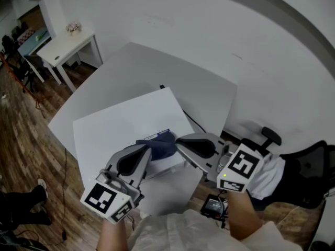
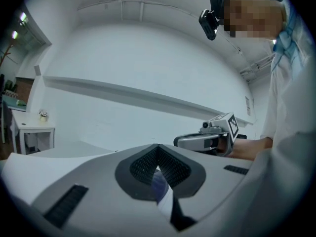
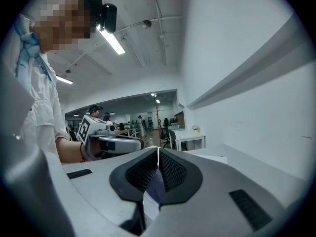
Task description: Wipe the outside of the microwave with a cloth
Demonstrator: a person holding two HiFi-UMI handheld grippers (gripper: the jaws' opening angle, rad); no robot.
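Dark blue bunched cloth (image 1: 163, 141) is pinched from both sides. The left tool (image 1: 149, 153) and the right tool (image 1: 180, 140) are each clamped tight on a fold of it, just above the near edge of the white boxy microwave (image 1: 120, 127) on the white desk (image 1: 204, 95). Wadded like this, it could pull free mid-stroke, or the hard tips could scrape the casing. Further back, the black cable (image 1: 194, 123) might snag.

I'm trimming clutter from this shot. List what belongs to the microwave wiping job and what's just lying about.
Job: microwave, cloth, left claw and right claw, both shut on the cloth.
Lying about: small desk, flowers on it, chair, black box.
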